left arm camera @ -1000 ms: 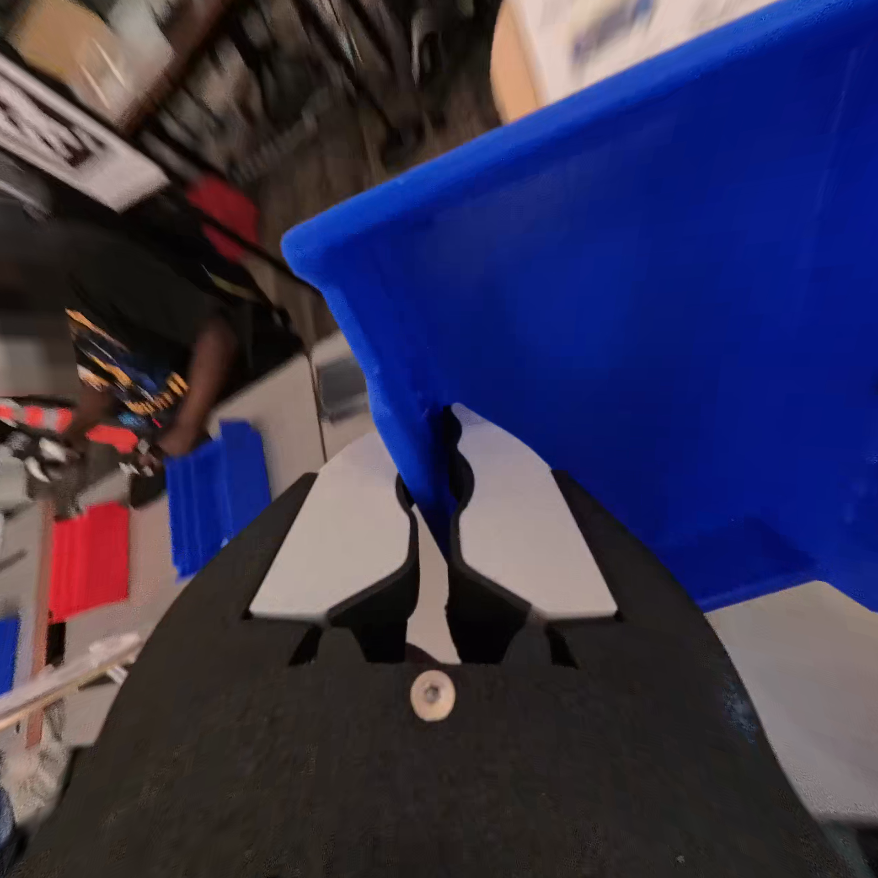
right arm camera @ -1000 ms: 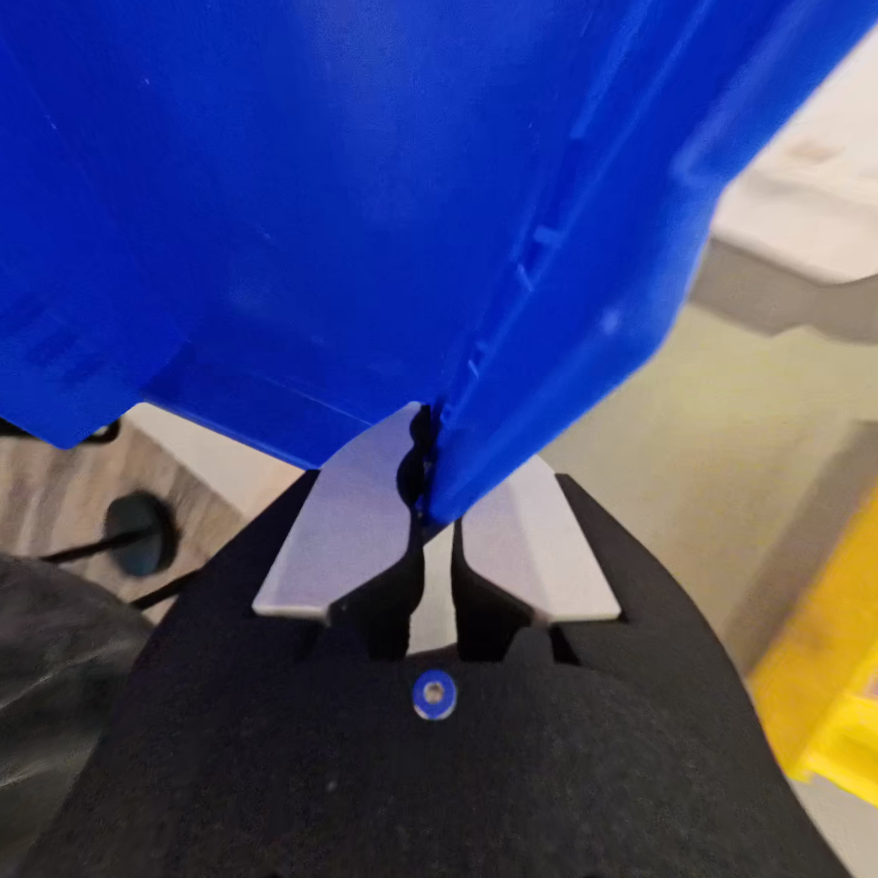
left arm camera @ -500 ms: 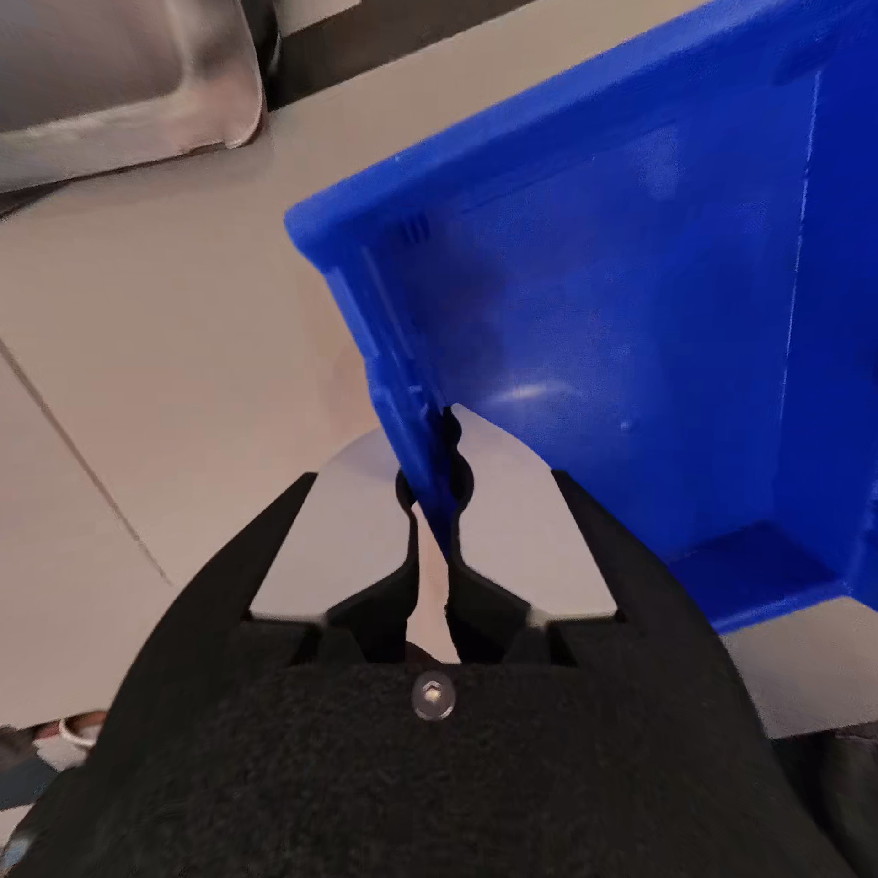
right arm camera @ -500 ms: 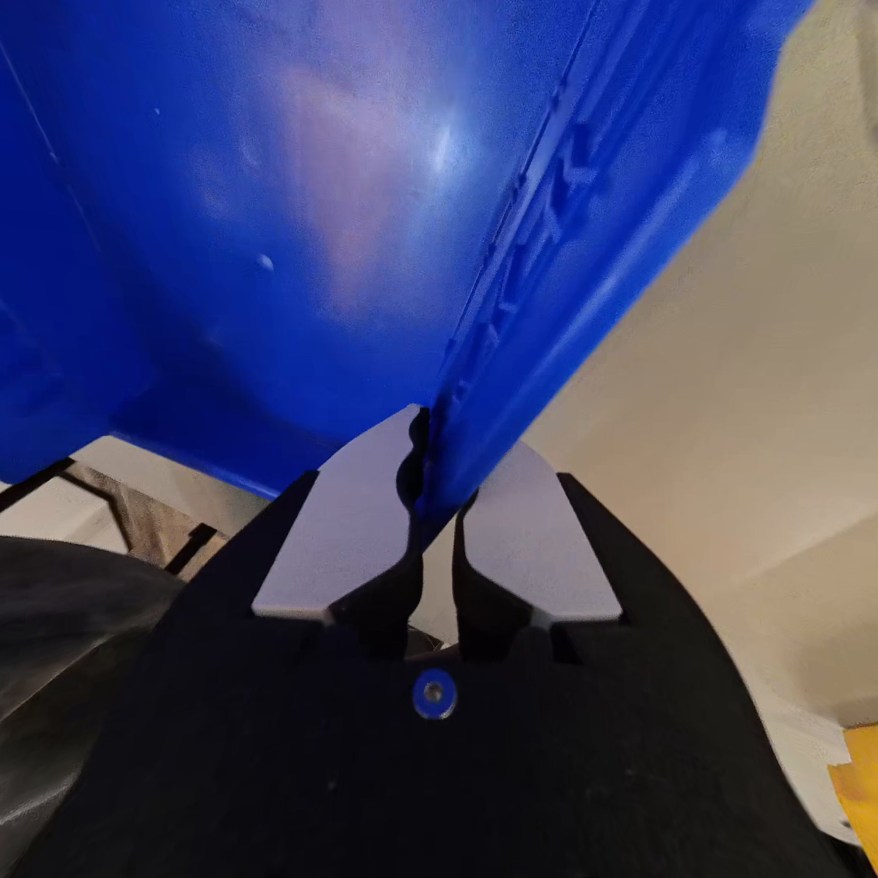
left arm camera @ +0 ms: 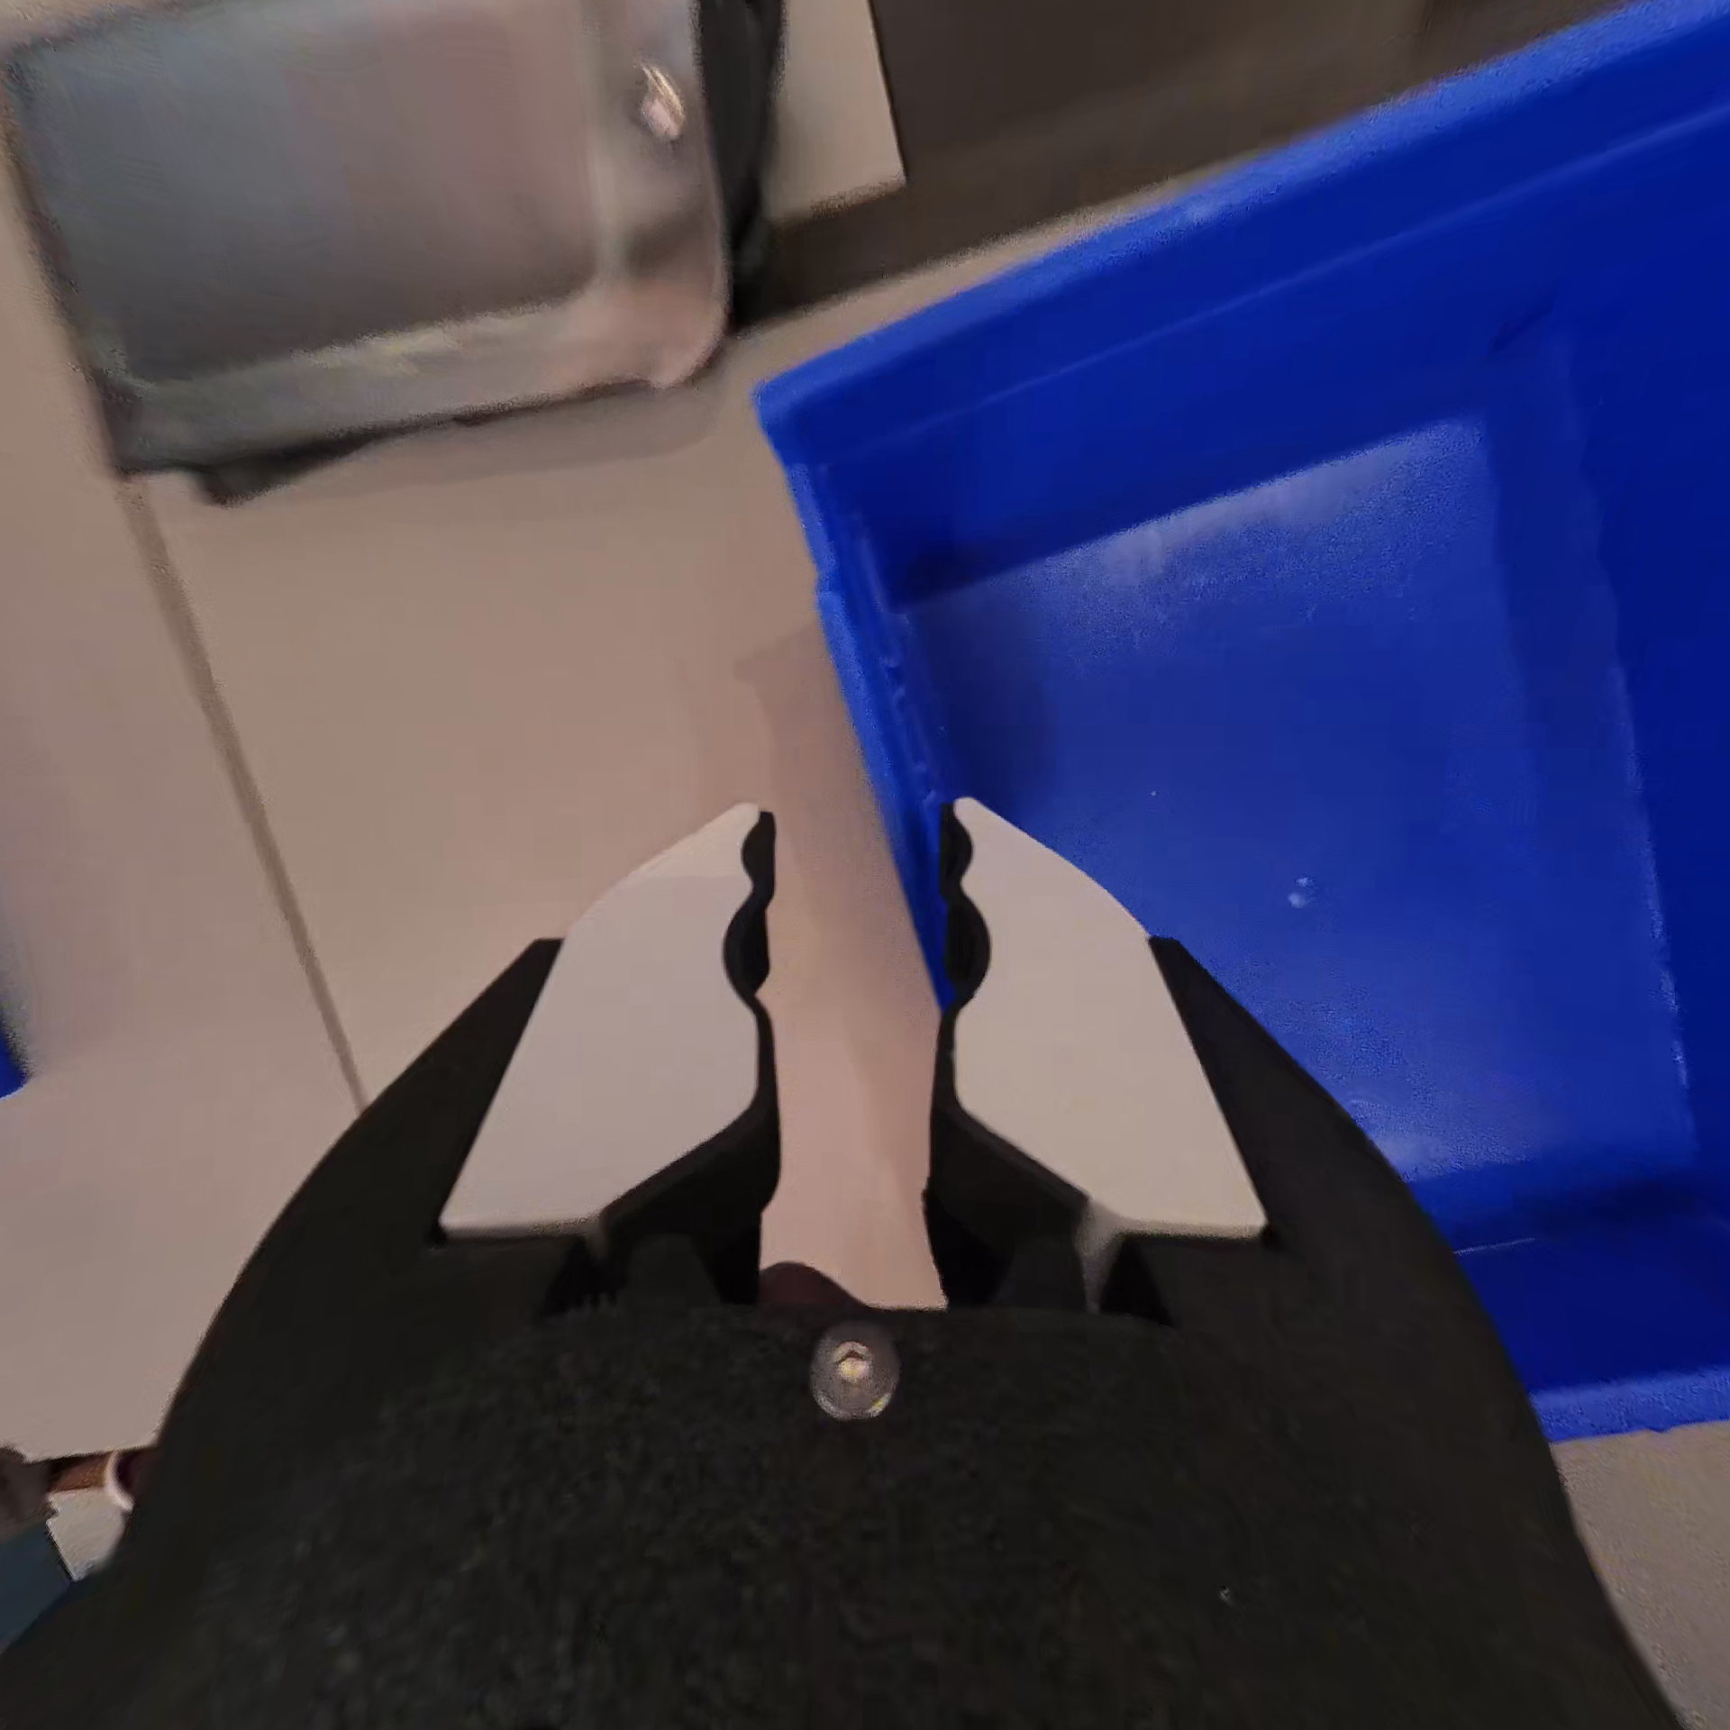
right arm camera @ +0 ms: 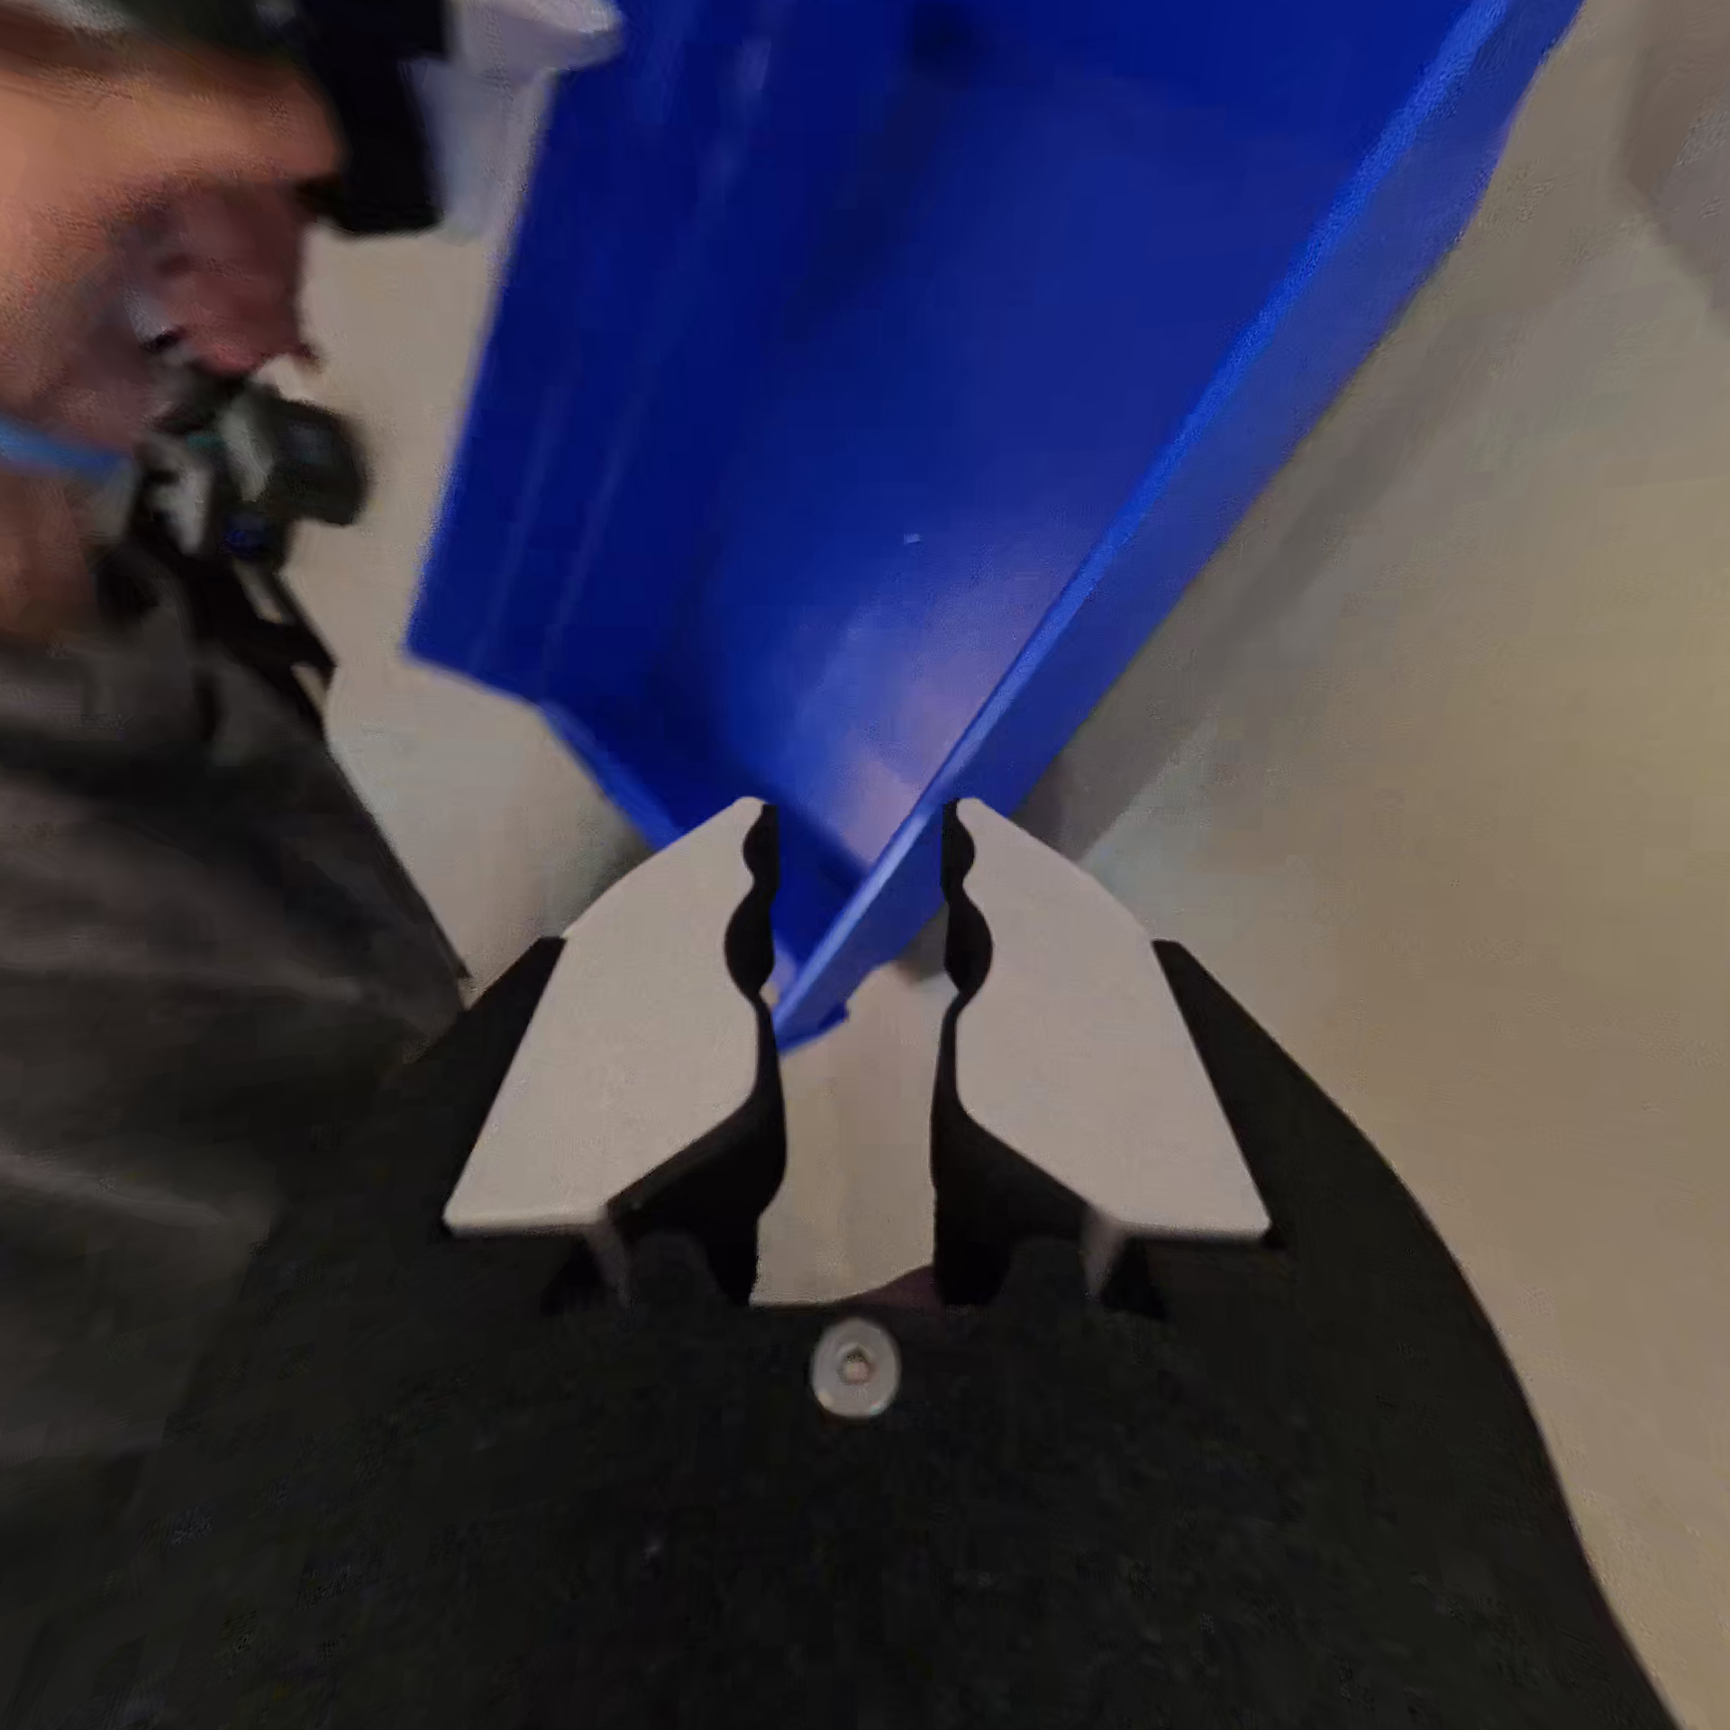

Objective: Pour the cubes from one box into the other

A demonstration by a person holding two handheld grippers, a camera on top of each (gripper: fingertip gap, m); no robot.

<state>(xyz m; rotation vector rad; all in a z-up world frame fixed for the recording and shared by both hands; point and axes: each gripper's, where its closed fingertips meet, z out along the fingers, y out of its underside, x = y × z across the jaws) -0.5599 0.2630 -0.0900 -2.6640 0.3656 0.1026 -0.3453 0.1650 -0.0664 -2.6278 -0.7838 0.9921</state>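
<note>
The blue box stands on the beige table, and the part of its inside that shows holds no cubes. My left gripper is open astride the box's left wall. The wall lies against the right finger, and the left finger stands clear of it. In the right wrist view the same blue box shows blurred. Its near corner sits between the pads of my open right gripper, and they do not press on it. No cubes are in view.
A shiny metal container stands on the table beyond the box's left side. A person in dark grey clothing fills the left of the right wrist view. A sliver of something blue shows at the left edge.
Both grippers were shut on the box's walls and have now opened and let go. The box has come down from its tilted, raised pose and rests on the table.
</note>
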